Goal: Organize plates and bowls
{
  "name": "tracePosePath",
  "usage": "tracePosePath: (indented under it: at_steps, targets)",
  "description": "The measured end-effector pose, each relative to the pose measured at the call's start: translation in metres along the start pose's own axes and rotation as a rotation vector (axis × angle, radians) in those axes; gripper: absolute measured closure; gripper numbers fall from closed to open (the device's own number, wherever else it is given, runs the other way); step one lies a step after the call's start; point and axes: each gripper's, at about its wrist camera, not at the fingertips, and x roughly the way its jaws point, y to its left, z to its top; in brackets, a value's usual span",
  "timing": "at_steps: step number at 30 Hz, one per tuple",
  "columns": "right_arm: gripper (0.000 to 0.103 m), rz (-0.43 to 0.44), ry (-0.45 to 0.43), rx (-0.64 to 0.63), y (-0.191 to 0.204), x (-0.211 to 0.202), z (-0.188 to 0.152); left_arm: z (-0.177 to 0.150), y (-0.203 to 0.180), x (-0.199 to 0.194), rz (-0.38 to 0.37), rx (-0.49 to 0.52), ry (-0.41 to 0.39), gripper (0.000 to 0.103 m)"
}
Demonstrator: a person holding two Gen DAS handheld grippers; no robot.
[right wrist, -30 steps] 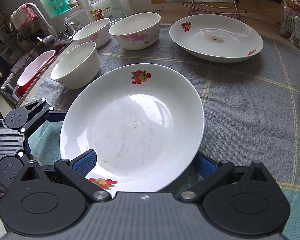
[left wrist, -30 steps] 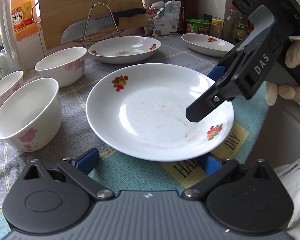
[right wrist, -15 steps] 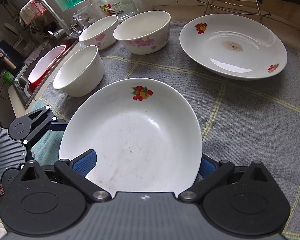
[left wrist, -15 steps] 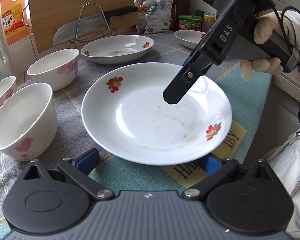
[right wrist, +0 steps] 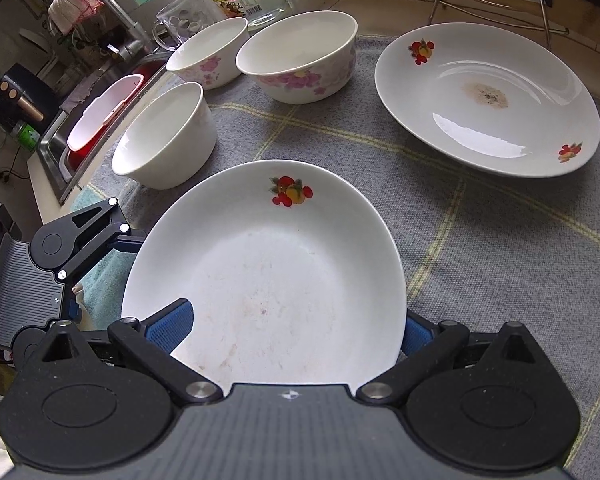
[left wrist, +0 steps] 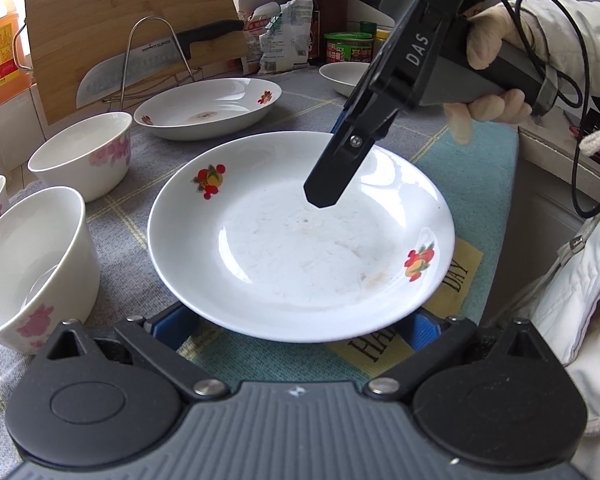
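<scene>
Sink (right wrist: pixel 60 148) only in right view; third plate (left wrist: pixel 342 76) in left.

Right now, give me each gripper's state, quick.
Left gripper: open, jaws wide, tips tucked under the plate's near rim, holding nothing.
Right gripper: open, one jaw over the plate, one under its rim, not clamped.

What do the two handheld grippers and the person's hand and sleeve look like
Both grippers are black with ribbed grey bodies, silver pivot screws and blue finger pads. The right gripper carries white "DAS" lettering on a grey pistol-style handle, with a black cable looping away. The hand on it wears a pale glove and a white padded sleeve.
</scene>
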Motion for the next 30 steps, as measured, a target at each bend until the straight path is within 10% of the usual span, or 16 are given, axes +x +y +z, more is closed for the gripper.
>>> tracePosePath:
  at_steps: [30]
  targets:
    - [0.000,0.087,0.093,0.080,-0.012,0.001,0.017,0.005,0.004,0.002,-0.043,0.041,0.022,0.002]
